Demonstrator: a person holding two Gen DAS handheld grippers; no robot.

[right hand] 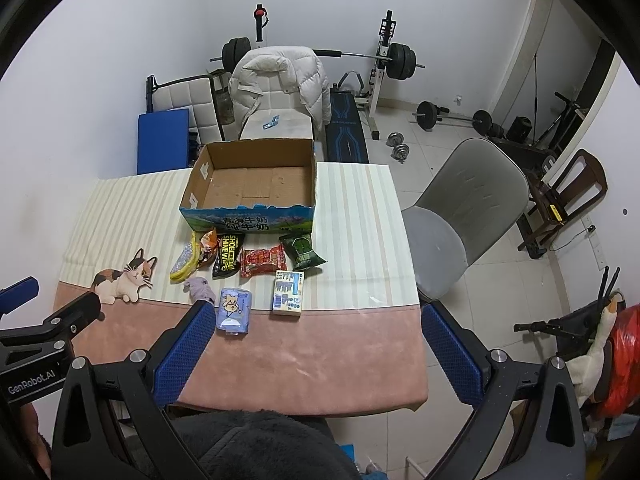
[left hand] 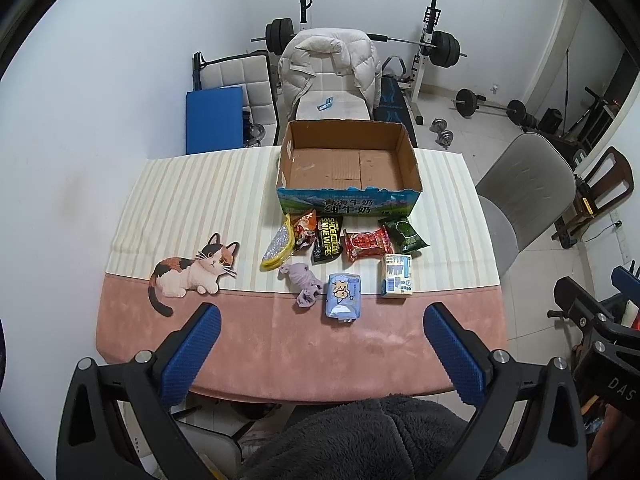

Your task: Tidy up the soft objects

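An open cardboard box [left hand: 348, 162] [right hand: 256, 184] stands empty at the table's far side. In front of it lie several soft packets: a yellow-edged glitter pouch [left hand: 276, 246], an orange snack bag [left hand: 304, 232], a black wipes pack [left hand: 329, 239] [right hand: 228, 257], a red packet [left hand: 366, 243] [right hand: 262, 260] and a green packet [left hand: 403, 234] [right hand: 302, 252]. Nearer lie a crumpled lilac cloth [left hand: 302, 282], a blue tissue pack [left hand: 344, 295] [right hand: 234, 307] and a white carton [left hand: 397, 275] [right hand: 288, 286]. My left gripper [left hand: 322, 354] and right gripper [right hand: 316, 354] both hover open over the table's near edge, holding nothing.
The table wears a striped and pink cloth [left hand: 280, 344] with a cat picture [left hand: 192, 270]. A grey chair [right hand: 460, 216] stands right of the table, a white chair with a puffer jacket [left hand: 330, 64] behind the box. Barbells and a weight bench fill the back.
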